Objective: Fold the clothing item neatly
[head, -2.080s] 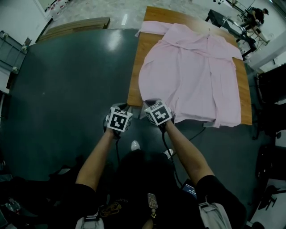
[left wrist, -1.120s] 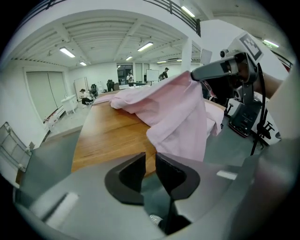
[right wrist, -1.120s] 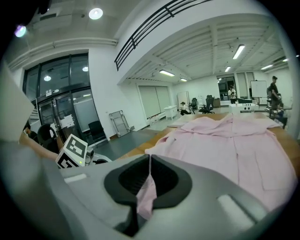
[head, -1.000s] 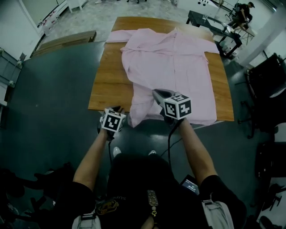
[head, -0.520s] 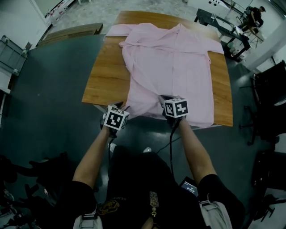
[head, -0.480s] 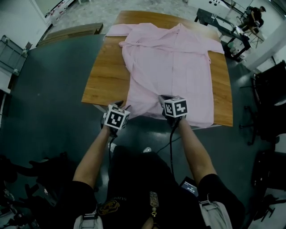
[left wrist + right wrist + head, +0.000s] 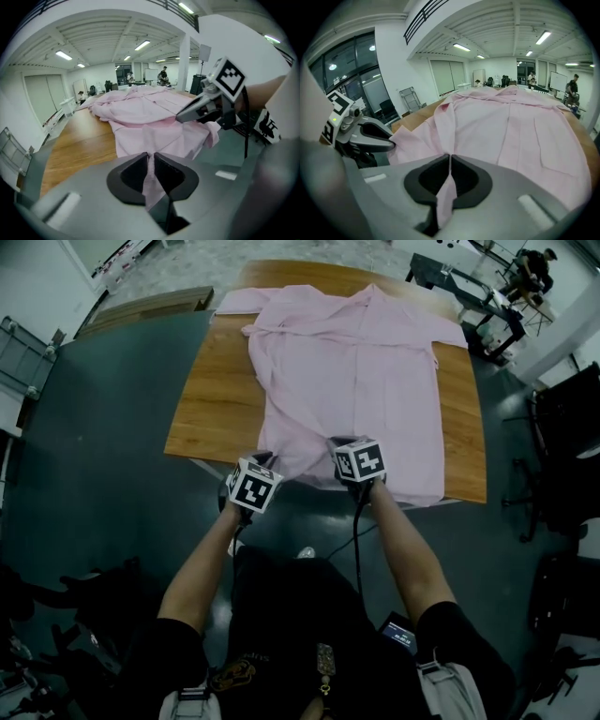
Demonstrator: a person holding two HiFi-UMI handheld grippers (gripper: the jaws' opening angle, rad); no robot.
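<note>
A pink shirt (image 7: 361, 362) lies spread on the wooden table (image 7: 211, 409), collar at the far end and hem at the near edge. My left gripper (image 7: 265, 461) is at the hem's near left corner. Its jaws have just been closing, and a fold of pink cloth (image 7: 149, 140) is pinched between them, so my left gripper (image 7: 151, 157) is shut on the hem. My right gripper (image 7: 337, 444) holds the hem a little to the right. In its own view my right gripper (image 7: 449, 159) is shut on a strip of the shirt (image 7: 511, 126), which hangs through the jaws.
Dark green floor surrounds the table. A black workbench (image 7: 469, 282) stands at the far right, where a person sits. A black chair (image 7: 572, 446) is at the right, and a wooden board (image 7: 150, 306) lies at the far left. A cable (image 7: 356, 540) hangs from the right gripper.
The left gripper has moved right to the hem and closed on it. The right gripper has come down to the table's near edge with the cloth, and the lifted hem now lies flatter.
</note>
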